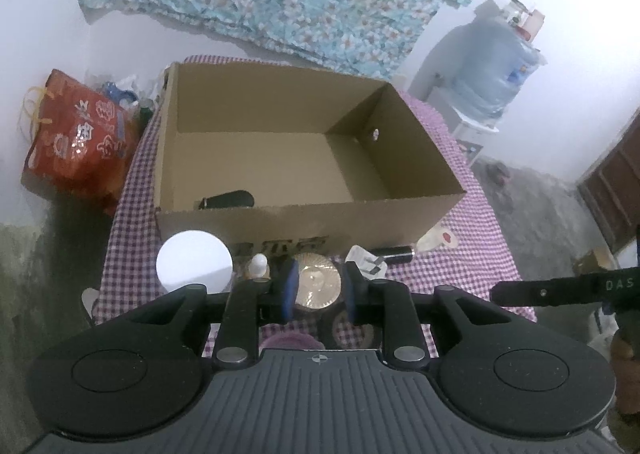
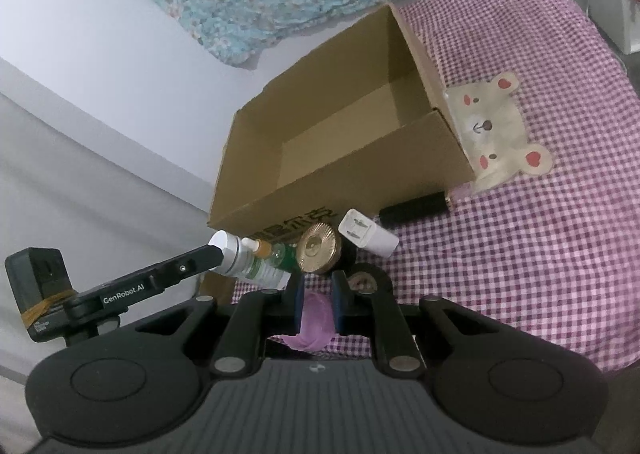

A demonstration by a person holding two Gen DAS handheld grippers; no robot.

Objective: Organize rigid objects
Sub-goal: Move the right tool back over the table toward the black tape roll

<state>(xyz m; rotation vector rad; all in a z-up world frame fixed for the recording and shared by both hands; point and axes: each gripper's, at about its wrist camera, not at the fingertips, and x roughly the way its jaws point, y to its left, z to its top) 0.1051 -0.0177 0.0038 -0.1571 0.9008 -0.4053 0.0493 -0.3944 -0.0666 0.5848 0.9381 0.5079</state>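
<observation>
Gold lid (image 1: 316, 286) sits between your left gripper (image 1: 318, 290) fingers, which are apart. Your right gripper (image 2: 316, 304) fingers seem clamped on something pink (image 2: 314, 328). Squeeze off-centre and the lid could skid into the box (image 1: 304, 213).

Black object (image 1: 228, 199) half hidden behind box (image 1: 304, 213) wall, box print (image 2: 292, 228) blocked by bottle (image 2: 256, 264), bear patch (image 2: 496, 133) partly under box

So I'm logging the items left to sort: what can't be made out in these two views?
- Black object in the cardboard box: left wrist view, half hidden by the near wall.
- Box lettering: both views, covered by the gold disc and bottle.
- Purple item: right wrist view, hidden between the right gripper fingers.
</observation>
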